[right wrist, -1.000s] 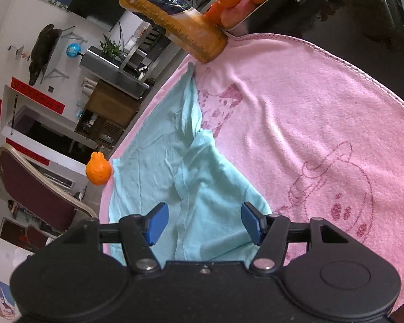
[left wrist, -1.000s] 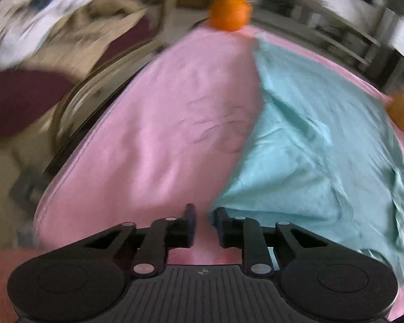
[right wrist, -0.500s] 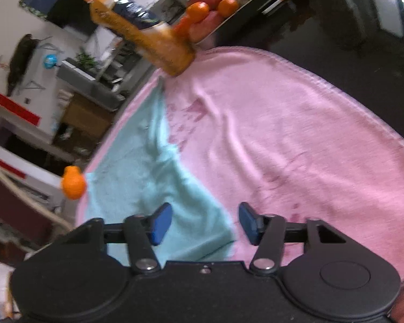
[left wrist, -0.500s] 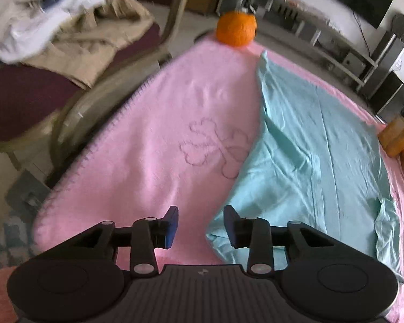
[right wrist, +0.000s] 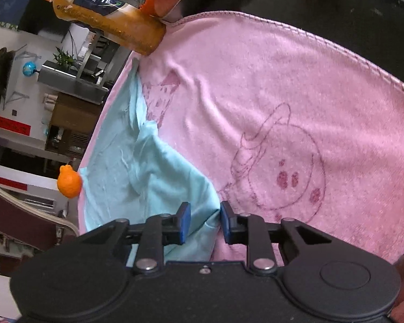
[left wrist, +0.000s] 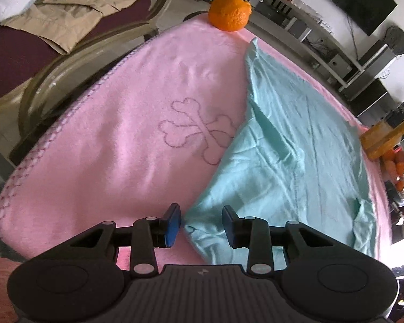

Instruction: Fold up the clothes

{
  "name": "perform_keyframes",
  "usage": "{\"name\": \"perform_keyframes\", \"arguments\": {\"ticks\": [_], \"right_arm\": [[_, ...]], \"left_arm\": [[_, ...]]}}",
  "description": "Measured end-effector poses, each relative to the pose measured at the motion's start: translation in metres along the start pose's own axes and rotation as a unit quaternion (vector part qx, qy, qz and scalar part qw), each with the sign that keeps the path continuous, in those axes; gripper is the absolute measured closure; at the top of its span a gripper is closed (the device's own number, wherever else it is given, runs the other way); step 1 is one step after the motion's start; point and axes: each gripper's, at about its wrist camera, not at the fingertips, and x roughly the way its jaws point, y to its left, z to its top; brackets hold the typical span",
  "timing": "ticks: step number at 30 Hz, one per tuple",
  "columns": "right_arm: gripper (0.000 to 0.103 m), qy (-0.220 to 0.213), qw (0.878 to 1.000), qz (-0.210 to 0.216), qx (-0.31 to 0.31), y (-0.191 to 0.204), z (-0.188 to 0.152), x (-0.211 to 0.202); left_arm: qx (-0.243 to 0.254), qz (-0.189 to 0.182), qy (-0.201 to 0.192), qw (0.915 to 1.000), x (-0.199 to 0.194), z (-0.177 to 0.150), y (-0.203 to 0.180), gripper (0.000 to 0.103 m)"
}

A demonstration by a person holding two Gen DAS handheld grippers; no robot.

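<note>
One garment, a thin teal cloth, lies spread and creased over the pink blanket on the worktop. We judge it light, limp and a bit slick, so it will sag and slide; best taken at a corner or hem. Our left gripper stands parted around the near corner, not pinching. Our right gripper is narrower, its jaws astride another corner edge with gaps showing. The juice bottle has a blue label; its writing is unreadable.
</note>
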Motion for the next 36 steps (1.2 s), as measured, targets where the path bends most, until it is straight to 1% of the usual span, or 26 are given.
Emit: {"name": "perform_keyframes", "arguments": {"ticks": [2,3,4,5,8,10,11,12,14,15,16,19,20,22,24,25,26,28,31,33,35,36], "right_arm": [[0.079,-0.001,1.000,0.005,-0.002,0.002,-0.002,0.003],[0.080,-0.003,1.000,0.002,-0.009,0.004,-0.003,0.005],[0.088,-0.007,1.000,-0.009,-0.025,0.009,-0.005,0.006],[0.098,-0.013,0.999,-0.019,-0.039,0.013,-0.007,0.006],[0.099,-0.038,0.996,-0.043,-0.064,0.022,-0.011,0.001],[0.099,-0.056,0.994,-0.051,-0.073,0.027,-0.013,-0.011],[0.102,-0.064,0.993,-0.055,-0.078,0.030,-0.014,-0.016],[0.102,-0.070,0.992,-0.058,-0.085,0.033,-0.015,-0.019],[0.102,-0.069,0.990,-0.063,-0.107,0.036,-0.016,-0.017],[0.101,-0.067,0.989,-0.066,-0.115,0.035,-0.017,-0.013],[0.101,-0.064,0.989,-0.068,-0.119,0.035,-0.017,-0.010],[0.093,-0.048,0.991,-0.072,-0.106,0.029,-0.016,-0.011],[0.086,-0.043,0.991,-0.073,-0.102,0.027,-0.016,-0.011],[0.082,-0.045,0.991,-0.081,-0.095,0.026,-0.018,-0.019],[0.081,-0.049,0.990,-0.081,-0.101,0.029,-0.025,-0.031],[0.078,-0.046,0.990,-0.075,-0.106,0.031,-0.030,-0.035],[0.074,-0.030,0.991,-0.056,-0.115,0.032,-0.035,-0.035],[0.070,0.009,0.991,-0.022,-0.133,0.036,-0.046,-0.031],[0.070,0.049,0.982,-0.005,-0.182,0.049,-0.063,-0.018],[0.070,0.058,0.973,-0.003,-0.223,0.060,-0.074,-0.014],[0.070,0.067,0.964,-0.001,-0.257,0.069,-0.085,-0.011],[0.070,0.072,0.959,-0.004,-0.274,0.072,-0.090,-0.008]], "left_arm": [[0.009,0.006,-0.004,0.9999,0.002,-0.001,-0.003,0.085],[0.011,0.009,-0.006,0.9999,0.001,-0.001,-0.004,0.093],[0.007,0.012,-0.008,0.9999,-0.001,-0.002,-0.003,0.100],[0.002,0.015,-0.010,0.9998,-0.004,-0.003,-0.002,0.100],[-0.010,0.025,-0.017,0.9995,-0.012,-0.005,0.001,0.101],[-0.017,0.029,-0.021,0.9992,-0.016,-0.007,0.003,0.101],[-0.014,0.028,-0.021,0.9993,-0.017,-0.007,0.003,0.101],[-0.010,0.030,-0.019,0.9993,-0.015,-0.007,0.002,0.101],[0.009,0.026,-0.017,0.9995,-0.016,-0.010,-0.004,0.100],[0.023,0.022,-0.017,0.9994,-0.018,-0.013,-0.008,0.095],[0.036,0.017,-0.017,0.9991,-0.020,-0.016,-0.012,0.089],[0.076,0.004,-0.016,0.9970,-0.026,-0.025,-0.024,0.087],[0.089,-0.001,-0.016,0.9959,-0.028,-0.028,-0.028,0.086],[0.116,-0.010,-0.016,0.9931,-0.031,-0.034,-0.037,0.086],[0.142,-0.019,-0.016,0.9895,-0.035,-0.040,-0.045,0.080],[0.156,-0.023,-0.015,0.9874,-0.037,-0.043,-0.049,0.073],[0.169,-0.028,-0.015,0.9852,-0.039,-0.046,-0.053,0.071],[0.199,-0.033,-0.014,0.9793,-0.041,-0.053,-0.062,0.068],[0.273,-0.020,-0.011,0.9617,-0.037,-0.073,-0.088,0.066],[0.309,-0.007,-0.006,0.9510,-0.031,-0.083,-0.098,0.066],[0.327,0.010,0.002,0.9449,-0.020,-0.092,-0.102,0.067],[0.331,0.016,0.004,0.9437,-0.017,-0.093,-0.102,0.068]]}}
